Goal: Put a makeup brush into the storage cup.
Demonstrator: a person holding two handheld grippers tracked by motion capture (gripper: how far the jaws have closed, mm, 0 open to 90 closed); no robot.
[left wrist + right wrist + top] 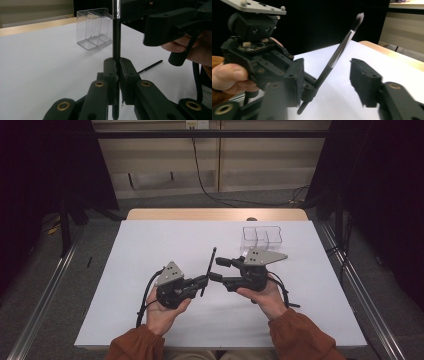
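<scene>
Above the middle of the table (150,245), the left gripper (202,281) pinches a brush (208,270) upright, while the right gripper (220,269) has its jaws spread either side of it, not yet gripping; the handover looks half done, and the clear organizer (262,235) near the far right edge holds nothing yet

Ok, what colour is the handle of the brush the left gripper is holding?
Black, with a silver metal ferrule higher up the brush; the left gripper view shows it best.
</scene>
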